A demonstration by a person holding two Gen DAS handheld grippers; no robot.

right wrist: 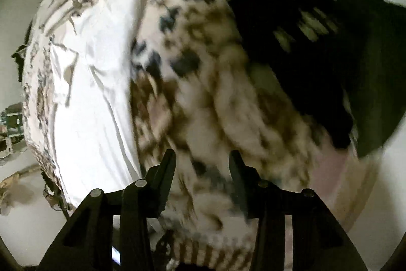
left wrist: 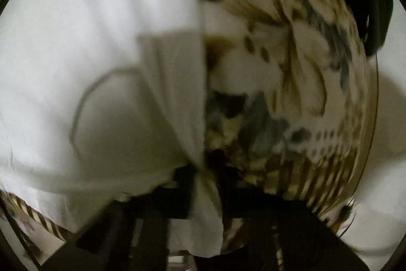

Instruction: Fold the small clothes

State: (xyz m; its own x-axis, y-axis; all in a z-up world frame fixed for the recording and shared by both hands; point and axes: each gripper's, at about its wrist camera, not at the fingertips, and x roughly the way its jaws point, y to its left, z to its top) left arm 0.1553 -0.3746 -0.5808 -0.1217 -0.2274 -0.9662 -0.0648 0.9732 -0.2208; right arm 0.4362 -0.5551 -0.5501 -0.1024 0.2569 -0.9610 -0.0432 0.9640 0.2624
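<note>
Left gripper (left wrist: 203, 184) pinches white shirt (left wrist: 96, 67), fold underway; right gripper (right wrist: 201, 164) spread, empty; dark clothes (right wrist: 317, 62) ahead unfolded.

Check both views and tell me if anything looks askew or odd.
The white garment is bunched into a twisted pinch at the left gripper, not flat. The right gripper hangs open over the patterned cloth. Nothing looks damaged.

Both wrist views close above patterned cloth (right wrist: 203, 93)

Dim, soft light; both fisheye views motion-blurred, edges bent and ringed in black.
</note>
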